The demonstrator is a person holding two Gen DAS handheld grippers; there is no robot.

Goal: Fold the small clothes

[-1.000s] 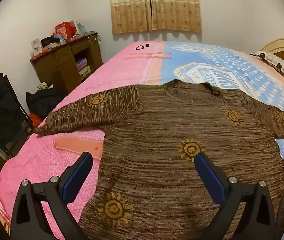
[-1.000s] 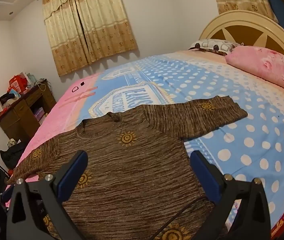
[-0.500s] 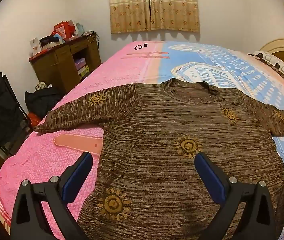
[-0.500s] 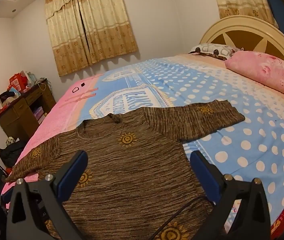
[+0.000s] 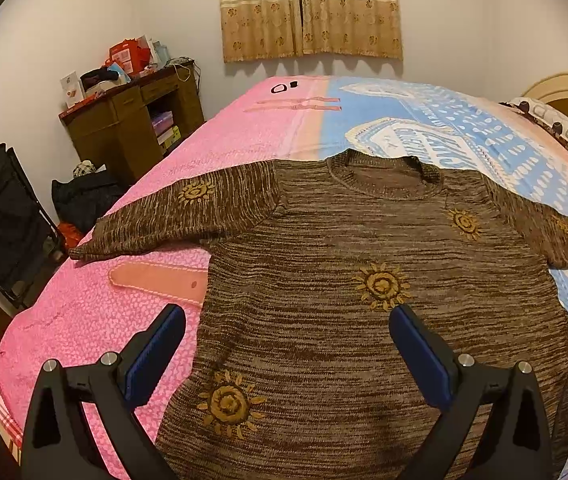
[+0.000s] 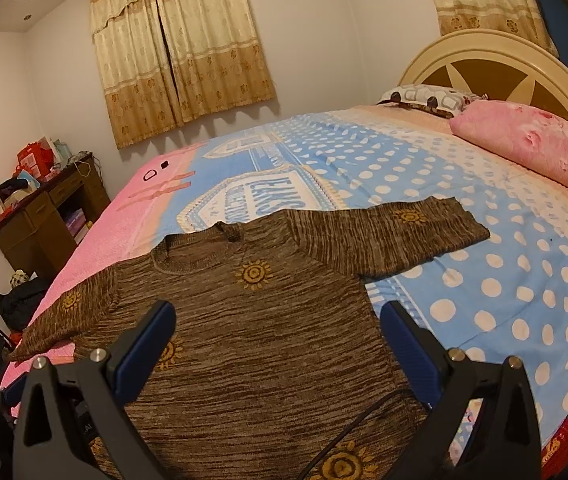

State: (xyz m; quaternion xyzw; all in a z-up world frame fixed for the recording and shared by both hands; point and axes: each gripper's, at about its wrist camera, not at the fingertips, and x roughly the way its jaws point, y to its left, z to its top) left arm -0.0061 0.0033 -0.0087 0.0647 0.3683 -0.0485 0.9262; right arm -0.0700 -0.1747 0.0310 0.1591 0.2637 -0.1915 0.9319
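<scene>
Both tongs hang above the bed with their jaws spread wide and nothing between them. The left gripper hovers over the lower half of a brown sweater, its blue-padded fingers straddling the left side of the body, one over the pink bedspread and one over the knit. The right gripper hovers over the same sweater nearer its right side, and a thin black cable crosses the cloth below it. The sweater lies flat and face up on the bed, neck toward the far edge, both sleeves stretched out sideways, with yellow sun marks scattered over the front. Its left sleeve rests on the pink part of the spread, its right sleeve on the blue dotted part. A pink pillow sits by the cream headboard. A wooden desk with clutter stands against the wall, and beside it lies what may be a dark bag. Curtains cover the window.
</scene>
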